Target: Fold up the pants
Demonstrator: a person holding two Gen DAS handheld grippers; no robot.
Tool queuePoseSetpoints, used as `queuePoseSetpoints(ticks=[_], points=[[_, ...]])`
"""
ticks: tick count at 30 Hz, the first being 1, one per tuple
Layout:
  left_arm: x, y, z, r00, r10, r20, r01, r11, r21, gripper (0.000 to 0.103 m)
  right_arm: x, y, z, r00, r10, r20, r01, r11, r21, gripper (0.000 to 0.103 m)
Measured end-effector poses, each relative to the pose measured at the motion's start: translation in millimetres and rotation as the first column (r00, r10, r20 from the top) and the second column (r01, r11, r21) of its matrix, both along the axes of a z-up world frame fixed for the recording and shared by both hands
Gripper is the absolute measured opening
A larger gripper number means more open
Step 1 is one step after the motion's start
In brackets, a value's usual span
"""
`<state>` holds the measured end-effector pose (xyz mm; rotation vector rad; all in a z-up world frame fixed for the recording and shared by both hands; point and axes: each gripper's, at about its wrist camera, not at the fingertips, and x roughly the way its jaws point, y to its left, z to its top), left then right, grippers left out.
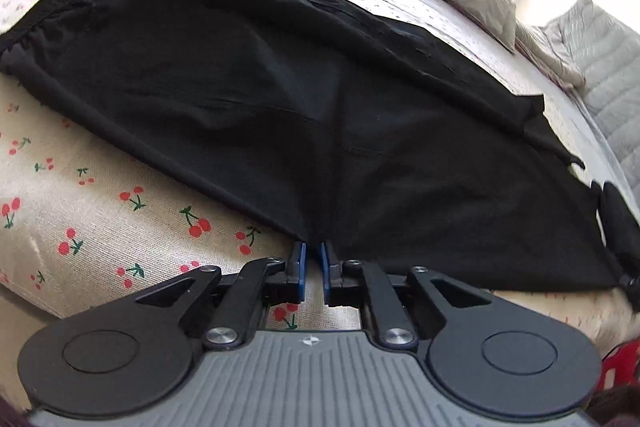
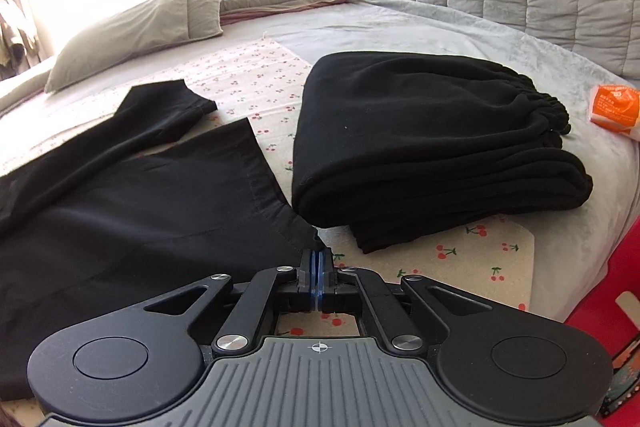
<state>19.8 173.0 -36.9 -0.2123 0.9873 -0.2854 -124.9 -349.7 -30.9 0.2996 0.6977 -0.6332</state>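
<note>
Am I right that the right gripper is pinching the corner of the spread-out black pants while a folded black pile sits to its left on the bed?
Not quite: the folded pile sits to the right of the right gripper, as the right wrist view shows. The gripper does pinch the corner of the spread-out pants.

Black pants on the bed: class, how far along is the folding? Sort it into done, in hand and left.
Done: one pair lies as a folded stack on the cherry-print cloth.
In hand: the right hand-held gripper is shut on a hem corner of the spread-out pants; the left hand-held gripper sits at their near edge, a small gap between its pads.
Left: every fold of this pair.
</note>
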Motion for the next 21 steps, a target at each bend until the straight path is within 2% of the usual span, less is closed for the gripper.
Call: queuePoseSetpoints(ticks=[1,2,3,4,5,6,7,10,14,15,17,21], points=[[-1.7,-2.5,3.2,1.000,-0.025,0.007,0.025,0.999,0.026,0.011,1.7,-0.1,-2.1,1.000,0.003,-0.024,-0.003,1.000,0.005,0.000],[-3.9,-4.1,6.9,0.999,-0.044,0.018,0.043,0.998,0.045,0.016,1.0,0.9,-3.0,0.999,0.000,-0.032,0.001,1.000,0.004,0.002],[-5.8,-3.9,11.1,0.998,-0.055,0.033,0.053,0.997,0.057,0.021,-0.8,2.4,-2.6,0.999,-0.010,-0.039,0.010,1.000,-0.013,0.015],[-9.4,-1.4,15.7,0.996,-0.057,0.065,0.053,0.997,0.064,0.032,-3.1,4.0,-1.1,0.999,-0.018,-0.036,0.016,0.999,-0.034,0.026],[-12.0,1.6,19.0,0.994,-0.053,0.094,0.047,0.997,0.065,0.036,-5.6,4.9,1.0,1.000,-0.015,-0.023,0.014,0.999,-0.044,0.033],[-12.3,4.4,23.7,0.990,-0.047,0.130,0.038,0.997,0.067,0.044,-8.0,5.2,3.9,1.000,-0.012,-0.004,0.012,0.999,-0.043,0.050],[-12.4,7.4,27.7,0.985,-0.040,0.168,0.028,0.997,0.073,0.050,-8.8,5.4,7.0,1.000,-0.008,0.011,0.008,0.999,-0.037,0.063],[-0.8,-5.2,33.8,0.974,-0.037,0.224,0.017,0.996,0.091,0.063,-0.2,10.1,17.6,0.998,0.039,0.049,-0.038,0.999,-0.027,0.064],[10.3,-44.6,32.4,0.953,-0.135,0.270,0.117,0.990,0.083,0.079,26.3,25.1,24.7,0.986,0.125,0.106,-0.123,0.992,-0.022,0.072],[10.6,-60.2,29.3,0.945,-0.178,0.275,0.157,0.983,0.096,0.080,35.6,29.0,24.1,0.982,0.153,0.109,-0.151,0.988,-0.027,0.076],[13.1,-90.4,20.9,0.929,-0.247,0.277,0.221,0.968,0.122,0.081,56.1,34.6,20.2,0.975,0.193,0.111,-0.190,0.981,-0.043,0.077],[12.5,-144.9,1.4,0.874,-0.385,0.295,0.353,0.922,0.157,0.082,91.3,45.5,9.9,0.951,0.289,0.112,-0.284,0.957,-0.057,0.076]])
